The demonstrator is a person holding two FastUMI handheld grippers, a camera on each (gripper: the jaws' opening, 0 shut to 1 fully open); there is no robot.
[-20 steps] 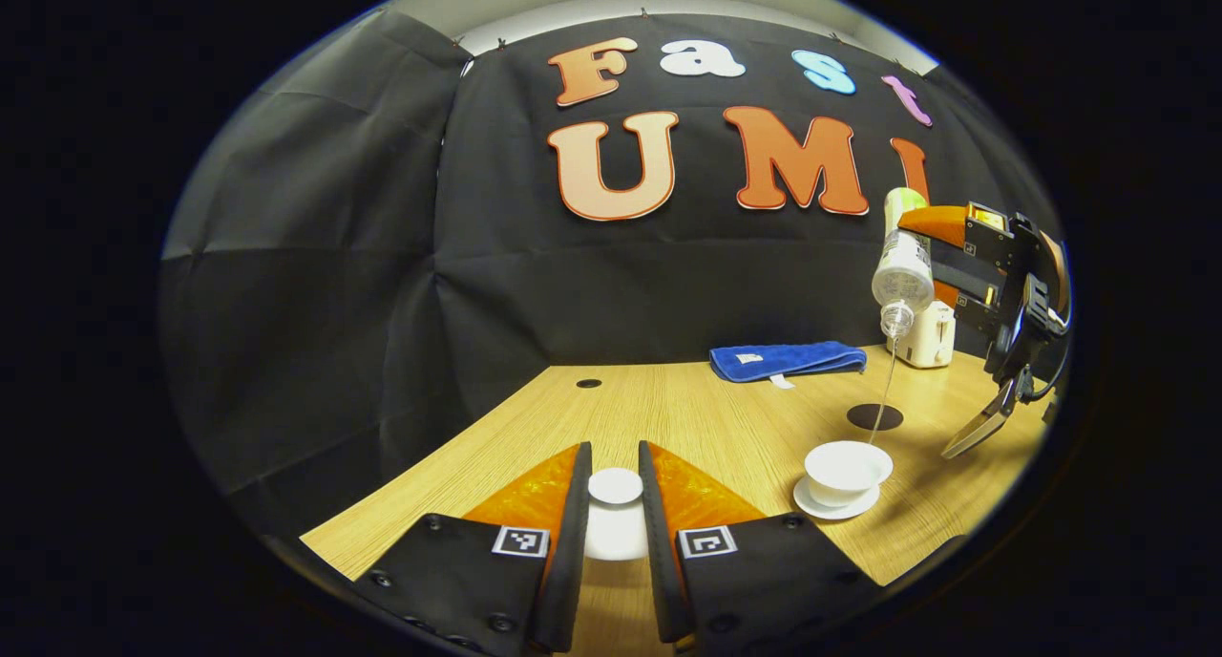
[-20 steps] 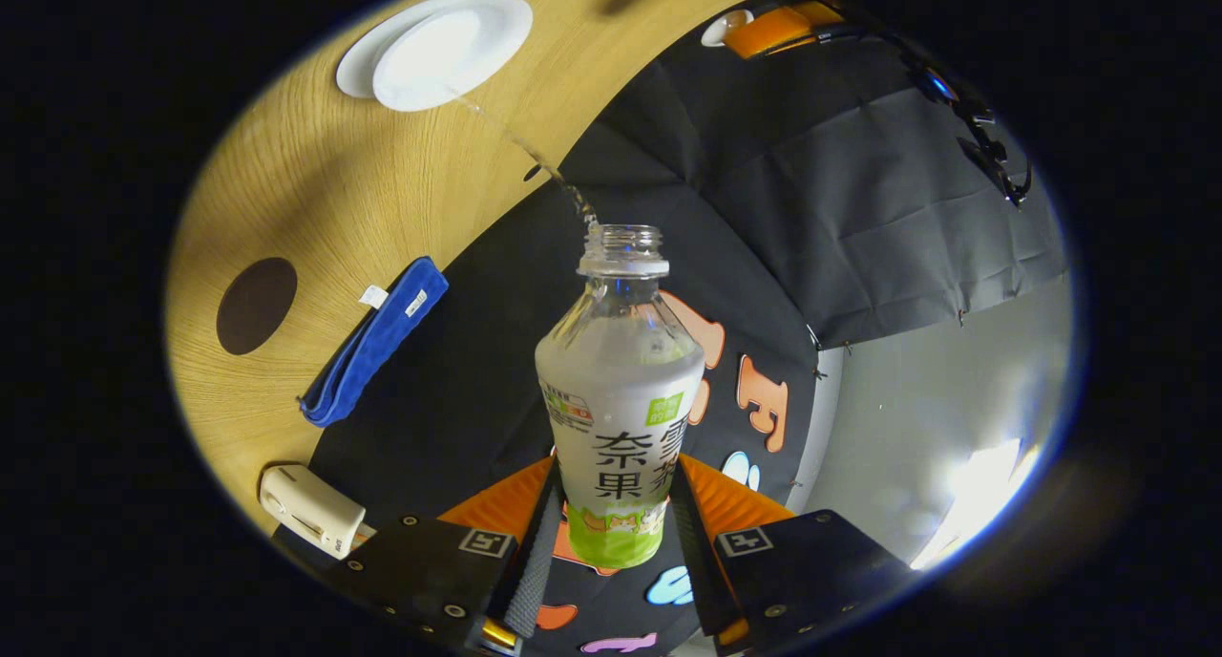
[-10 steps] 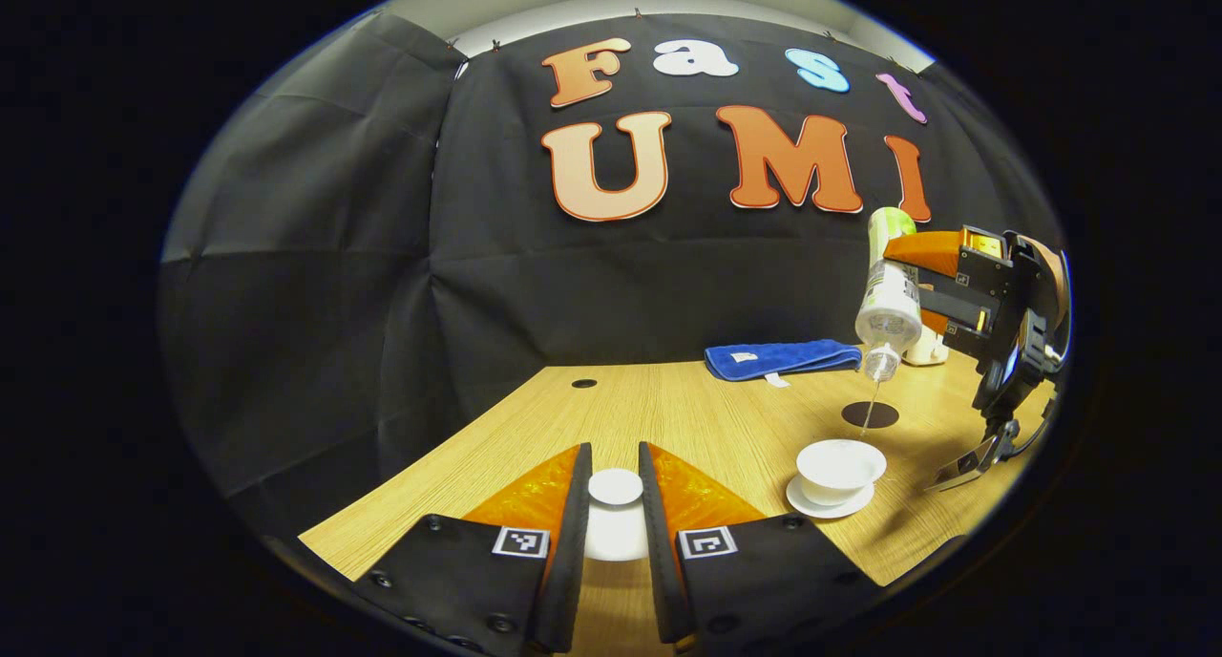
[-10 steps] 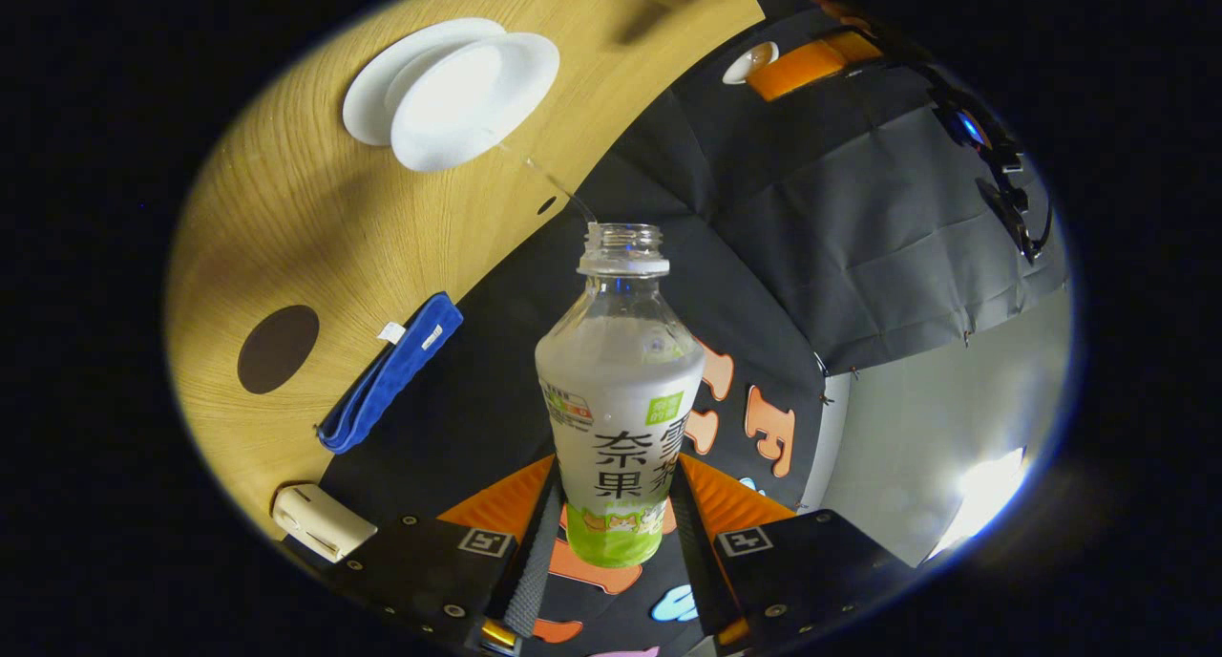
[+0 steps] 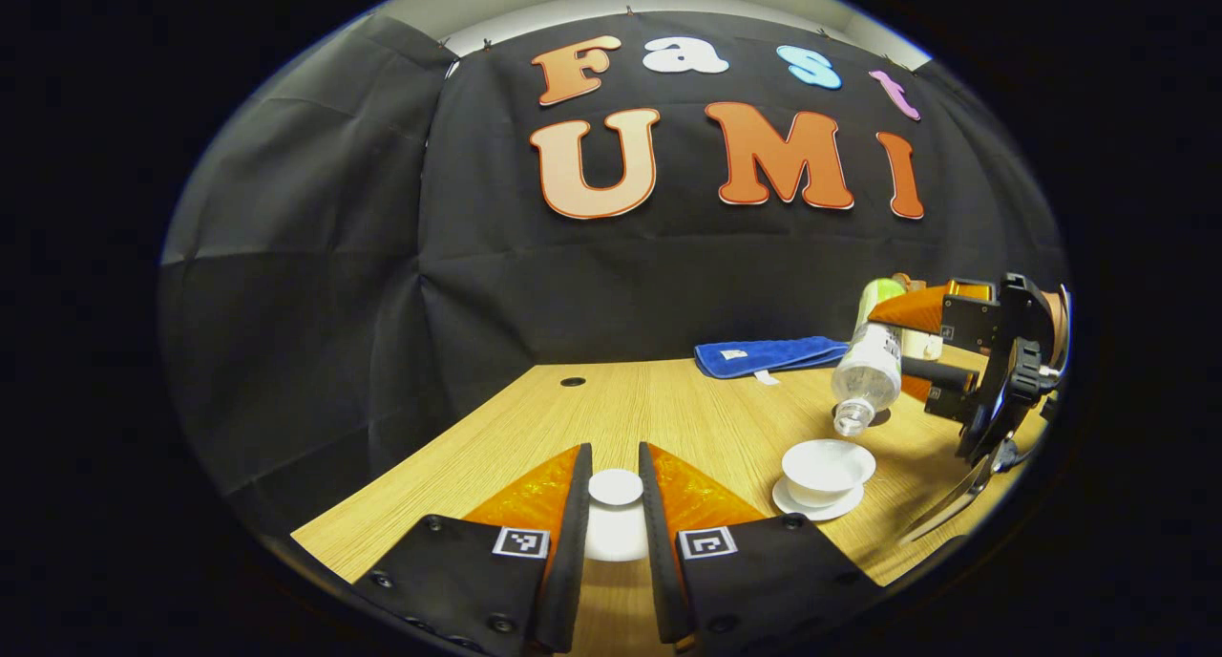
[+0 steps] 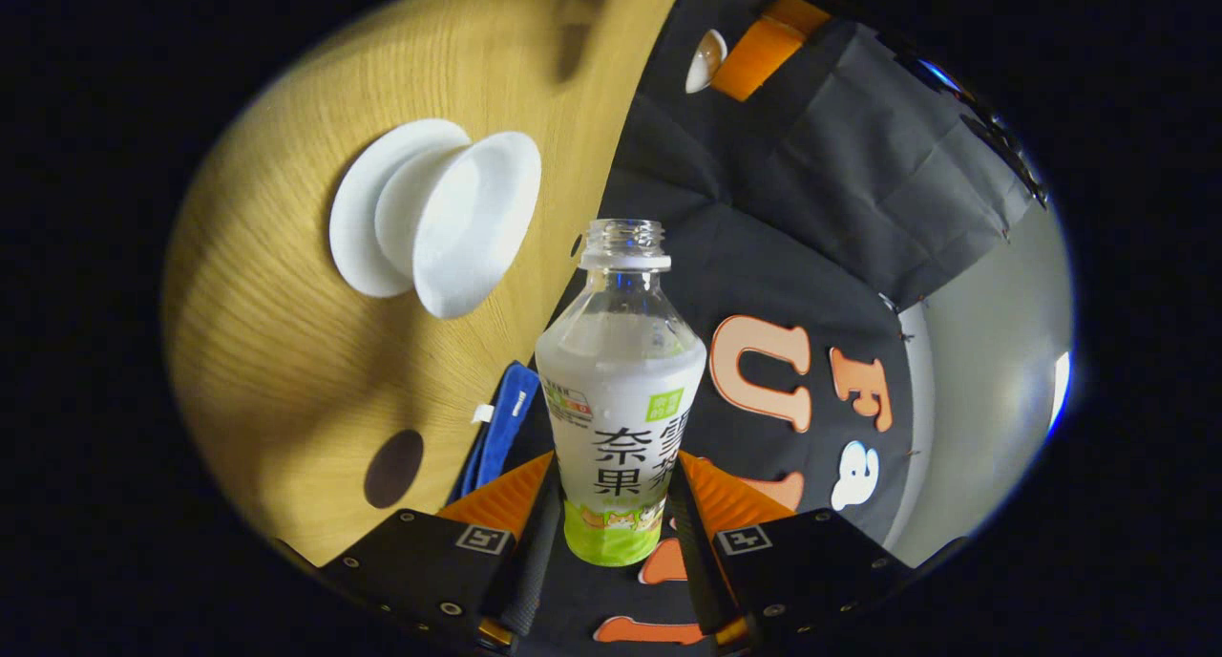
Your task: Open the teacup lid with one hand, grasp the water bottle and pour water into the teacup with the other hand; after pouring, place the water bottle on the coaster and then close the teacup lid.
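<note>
Your right claw (image 6: 611,533) is clamped on the water bottle (image 6: 619,399), one finger on each side of its lower body. In the left gripper view the bottle (image 5: 867,375) is tipped with its open neck down, just above and behind the teacup (image 5: 827,466). No stream shows at the mouth, so the pour looks finished. The coaster (image 6: 392,468), the dark round patch on the desk (image 5: 659,418), lies just beyond the teacup and right by the bottle, so the bottle must swing upright and settle a short way back. Your left claw (image 5: 616,499) grips the teacup lid (image 5: 616,486) by its knob, off to the teacup's side. A blue towel (image 5: 764,355) lies folded at the desk's rear, near the coaster.
</note>
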